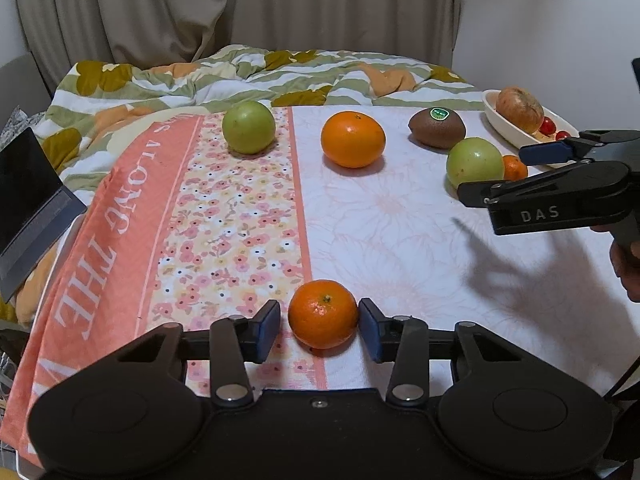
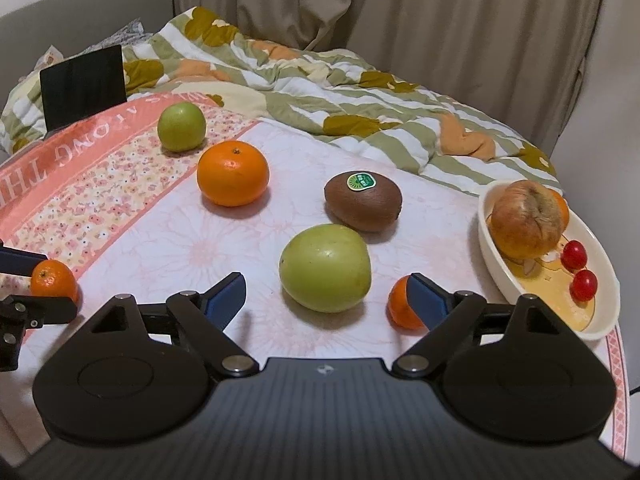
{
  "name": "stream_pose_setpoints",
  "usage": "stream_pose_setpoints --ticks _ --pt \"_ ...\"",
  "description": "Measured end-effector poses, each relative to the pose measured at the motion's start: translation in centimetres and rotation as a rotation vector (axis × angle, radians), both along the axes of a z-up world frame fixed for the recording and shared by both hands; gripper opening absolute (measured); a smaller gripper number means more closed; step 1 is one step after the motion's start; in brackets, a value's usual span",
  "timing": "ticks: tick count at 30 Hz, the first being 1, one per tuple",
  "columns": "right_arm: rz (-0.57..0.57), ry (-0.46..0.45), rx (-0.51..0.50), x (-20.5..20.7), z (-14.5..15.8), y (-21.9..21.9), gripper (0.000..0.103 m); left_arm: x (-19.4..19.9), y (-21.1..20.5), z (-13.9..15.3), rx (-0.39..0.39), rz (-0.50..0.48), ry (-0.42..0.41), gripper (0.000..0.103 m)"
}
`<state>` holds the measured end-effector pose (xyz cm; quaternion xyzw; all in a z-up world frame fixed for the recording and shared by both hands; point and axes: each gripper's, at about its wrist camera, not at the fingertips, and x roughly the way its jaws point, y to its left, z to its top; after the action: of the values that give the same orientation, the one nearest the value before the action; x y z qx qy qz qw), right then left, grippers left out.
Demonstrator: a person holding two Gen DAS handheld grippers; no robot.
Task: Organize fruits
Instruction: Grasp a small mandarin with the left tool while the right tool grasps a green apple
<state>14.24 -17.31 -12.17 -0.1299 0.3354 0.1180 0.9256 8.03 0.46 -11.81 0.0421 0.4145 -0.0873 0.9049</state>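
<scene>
Floral pink-and-white tablecloth [image 1: 400,240] covers the surface, with a rumpled flowered quilt [image 2: 320,80] and beige curtains [image 2: 400,0] behind it.

At the bottom centre of the left wrist view, the left gripper [image 1: 320,326] sits low over the cloth with a small mandarin [image 1: 322,316] between its blue pads. The pad on the frame's right meets the peel. A sliver of cloth shows beside the other pad, so the claw is not yet clenched on the fruit. The mandarin rests on the cloth where the flowered strip meets the pale part.

In the right wrist view, the right gripper [image 2: 326,296] is spread wide and grasps nothing. The near green fruit [image 2: 325,268] lies between and just ahead of its pads, touching neither. A second small mandarin [image 2: 400,304] is partly hidden behind the pad on the frame's right. A hand [image 1: 628,272] holds this gripper at the right edge of the left wrist view.

Beyond lie a stickered kiwi [image 2: 363,202], a large orange [image 2: 233,173] and, toward the upper left, the far green fruit [image 2: 181,126]. At the right, an oval cream dish [image 2: 486,248] holds a wrinkled apple [image 2: 526,224] and two cherry tomatoes [image 2: 574,254]. A dark screen [image 2: 82,80] stands at the upper left.
</scene>
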Motion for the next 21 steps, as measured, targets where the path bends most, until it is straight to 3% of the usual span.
stream_pose_setpoints --ticks 9,11,19,21 --pt "0.06 0.017 -0.02 1.2 -0.5 0.5 0.096 -0.3 -0.4 -0.1 -0.004 0.051 0.008 0.041" --pt "0.068 0.023 -0.025 1.5 -0.7 0.6 0.085 -0.4 -0.4 -0.1 -0.006 0.065 0.009 0.041" --pt "0.077 0.049 -0.037 2.6 -1.4 0.8 0.082 -0.9 -0.2 0.1 -0.012 0.123 0.011 0.041" --pt "0.072 0.039 -0.051 2.7 -1.5 0.8 0.072 -1.1 -0.2 0.2 -0.022 0.136 0.014 0.041"
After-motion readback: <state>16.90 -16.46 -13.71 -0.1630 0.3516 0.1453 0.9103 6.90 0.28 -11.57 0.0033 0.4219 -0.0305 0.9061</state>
